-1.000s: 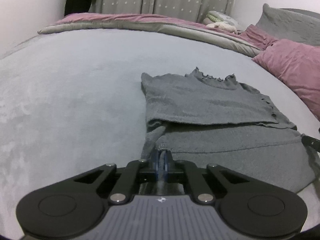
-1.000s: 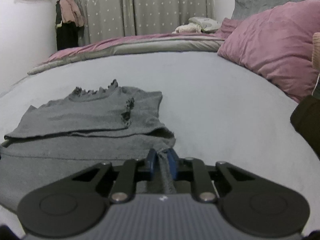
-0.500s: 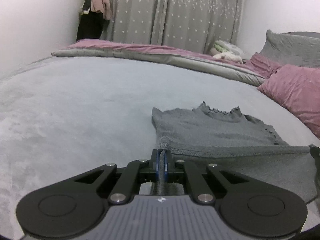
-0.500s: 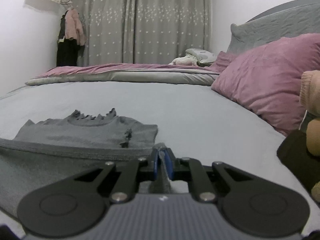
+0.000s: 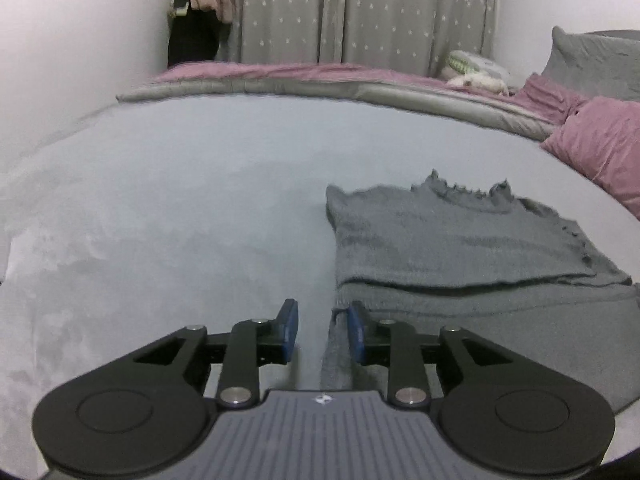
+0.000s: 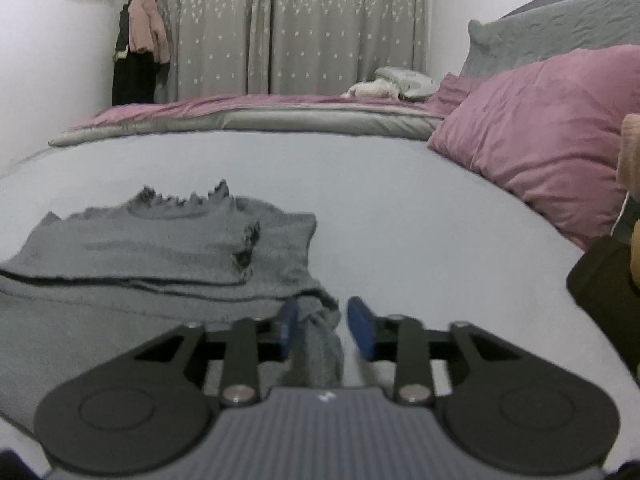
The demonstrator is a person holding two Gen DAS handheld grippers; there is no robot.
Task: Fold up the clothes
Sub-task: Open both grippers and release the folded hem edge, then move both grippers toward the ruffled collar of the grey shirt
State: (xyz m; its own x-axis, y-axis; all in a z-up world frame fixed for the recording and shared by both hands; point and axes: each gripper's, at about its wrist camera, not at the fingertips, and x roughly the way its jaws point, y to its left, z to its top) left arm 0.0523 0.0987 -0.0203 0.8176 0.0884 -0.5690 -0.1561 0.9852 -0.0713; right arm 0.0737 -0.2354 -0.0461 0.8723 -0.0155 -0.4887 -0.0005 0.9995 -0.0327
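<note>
A grey knit top (image 5: pixel 452 240) with a frilled collar lies on the pale blue bed cover (image 5: pixel 180 200), its lower half folded up over the upper half. My left gripper (image 5: pixel 322 330) sits at the fold's near left corner. Its jaws are opening, and a strip of grey cloth hangs against the right pad, no longer pinched. In the right wrist view the same top (image 6: pixel 160 248) lies to the left. My right gripper (image 6: pixel 324 328) is at the fold's near right corner, jaws opening, with a bunch of cloth loose between the blue pads.
Pink pillows (image 6: pixel 540 140) and a grey pillow (image 6: pixel 552 32) lie to the right. A folded pink and grey duvet (image 5: pixel 320 84) runs along the bed's far side before dotted curtains (image 5: pixel 360 12). Dark and tan items (image 6: pixel 612 264) sit at the right edge.
Both grippers, earlier shut on the top's hem corners, have spread their jaws and let the cloth go. The hem that was carried now lies across the top's upper half.
</note>
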